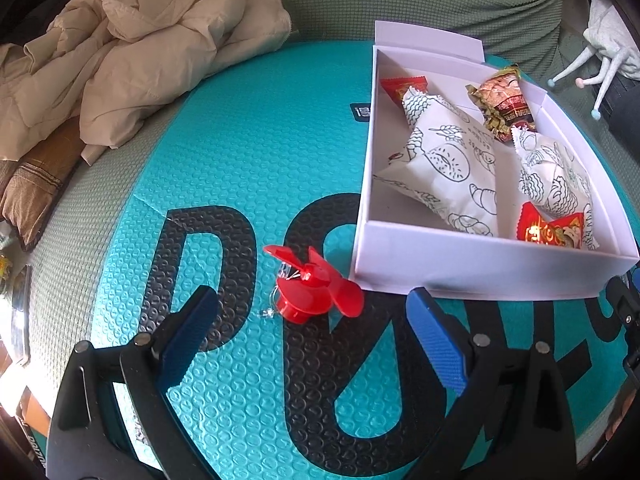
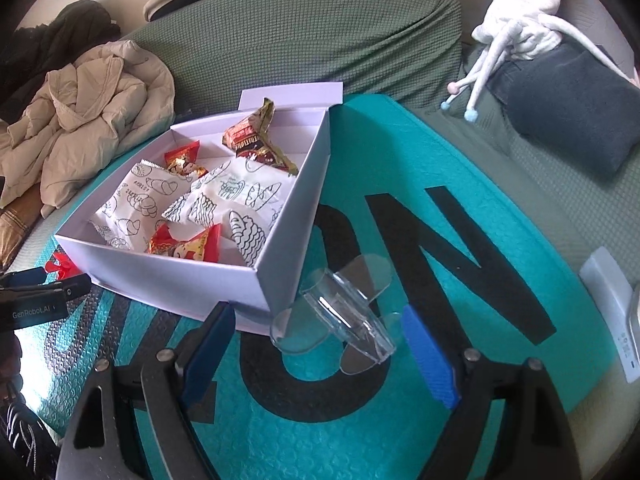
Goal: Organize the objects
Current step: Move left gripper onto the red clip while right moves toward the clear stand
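**Grippers spread over two clips beside the snack box**

Fingers of the left gripper (image 1: 312, 320) stand wide apart, holding nothing; the small red plastic clip (image 1: 314, 286) lies on the teal bubble-textured mat (image 1: 248, 152) between their tips, touching neither, just off the near left corner of the white cardboard box (image 1: 480, 268). The right gripper (image 2: 320, 340) is equally wide, its blue pads flanking the clear plastic clip (image 2: 344, 312) without contact; that clip lies just beside the box's near right corner. Inside the box lie white printed pastry packets (image 2: 136, 200) and red and gold candy wrappers (image 2: 188, 244). Beyond the box, a crumpled beige jacket (image 1: 132, 48) sits on the green sofa cover (image 2: 320, 40).
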`<move>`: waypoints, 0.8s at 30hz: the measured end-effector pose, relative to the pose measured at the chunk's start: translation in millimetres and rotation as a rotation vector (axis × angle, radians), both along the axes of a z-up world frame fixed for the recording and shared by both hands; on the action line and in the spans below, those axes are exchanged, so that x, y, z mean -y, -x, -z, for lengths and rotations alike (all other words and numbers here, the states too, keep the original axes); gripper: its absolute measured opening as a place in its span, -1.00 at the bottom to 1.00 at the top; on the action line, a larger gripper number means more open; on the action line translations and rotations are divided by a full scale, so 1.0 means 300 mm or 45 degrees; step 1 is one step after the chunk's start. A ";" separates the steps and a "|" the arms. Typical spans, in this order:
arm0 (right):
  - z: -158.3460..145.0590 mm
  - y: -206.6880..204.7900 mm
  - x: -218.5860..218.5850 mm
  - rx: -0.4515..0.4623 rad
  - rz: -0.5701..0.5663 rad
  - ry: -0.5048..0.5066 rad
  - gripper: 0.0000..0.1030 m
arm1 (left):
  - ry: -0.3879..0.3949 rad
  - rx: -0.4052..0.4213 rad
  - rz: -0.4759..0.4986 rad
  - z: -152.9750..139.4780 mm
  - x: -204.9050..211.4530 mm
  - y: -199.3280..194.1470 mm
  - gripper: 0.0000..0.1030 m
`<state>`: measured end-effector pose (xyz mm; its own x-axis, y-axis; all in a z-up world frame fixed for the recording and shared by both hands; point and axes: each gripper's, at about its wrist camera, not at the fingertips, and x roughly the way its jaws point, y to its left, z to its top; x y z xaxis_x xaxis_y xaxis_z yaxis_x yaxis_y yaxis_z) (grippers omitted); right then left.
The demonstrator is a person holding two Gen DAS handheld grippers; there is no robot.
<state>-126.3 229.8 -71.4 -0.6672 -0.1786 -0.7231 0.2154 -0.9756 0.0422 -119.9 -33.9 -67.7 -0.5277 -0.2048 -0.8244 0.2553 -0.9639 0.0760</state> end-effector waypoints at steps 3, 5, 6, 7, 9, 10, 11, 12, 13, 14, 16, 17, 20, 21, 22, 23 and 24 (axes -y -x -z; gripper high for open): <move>0.027 -0.003 0.011 0.011 -0.018 -0.038 0.60 | 0.004 0.001 0.015 0.008 -0.006 -0.002 0.86; 0.034 -0.018 0.015 -0.006 -0.025 -0.048 0.35 | 0.004 0.002 0.029 0.020 -0.009 -0.001 0.87; 0.035 -0.025 0.019 -0.012 -0.035 -0.058 0.14 | -0.005 -0.003 0.034 0.025 -0.005 0.000 0.87; 0.037 -0.032 0.025 -0.018 -0.047 -0.075 0.05 | -0.022 -0.023 0.037 0.028 0.002 -0.001 0.87; 0.035 -0.048 0.040 -0.037 -0.073 -0.095 -0.31 | -0.058 -0.043 0.043 0.034 0.013 -0.002 0.87; 0.035 -0.054 0.047 -0.041 -0.084 -0.103 -0.36 | -0.074 -0.051 0.044 0.036 0.017 -0.003 0.85; 0.036 -0.060 0.053 -0.043 -0.091 -0.109 -0.42 | -0.096 -0.058 0.047 0.036 0.022 -0.005 0.82; 0.037 -0.065 0.057 -0.050 -0.095 -0.111 -0.47 | -0.125 -0.065 0.052 0.037 0.028 -0.007 0.72; 0.036 -0.068 0.058 -0.052 -0.097 -0.109 -0.48 | -0.131 -0.074 0.053 0.038 0.033 -0.009 0.61; 0.036 -0.072 0.058 -0.050 -0.098 -0.105 -0.50 | -0.121 -0.084 0.057 0.035 0.032 -0.012 0.54; 0.035 -0.077 0.055 -0.048 -0.097 -0.095 -0.52 | -0.107 -0.093 0.077 0.033 0.026 -0.018 0.22; 0.035 -0.080 0.053 -0.048 -0.097 -0.092 -0.52 | -0.104 -0.097 0.084 0.031 0.024 -0.020 0.14; 0.032 -0.088 0.048 -0.046 -0.093 -0.081 -0.52 | -0.087 -0.107 0.105 0.030 0.013 -0.024 -0.16; 0.031 -0.091 0.046 -0.045 -0.090 -0.079 -0.52 | -0.079 -0.109 0.109 0.030 0.013 -0.024 -0.16; 0.029 -0.095 0.044 -0.045 -0.088 -0.075 -0.52 | -0.078 -0.110 0.109 0.029 0.015 -0.026 -0.16; 0.027 -0.097 0.042 -0.044 -0.086 -0.067 -0.52 | -0.086 -0.109 0.104 0.028 0.019 -0.029 -0.17; 0.026 -0.100 0.039 -0.042 -0.084 -0.055 -0.52 | -0.096 -0.107 0.104 0.027 0.021 -0.033 -0.17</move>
<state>-96.2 218.1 -79.1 -0.6783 -0.1922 -0.7092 0.2801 -0.9599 -0.0077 -110.0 -40.1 -75.9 -0.6080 -0.0976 -0.7879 0.1784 -0.9838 -0.0157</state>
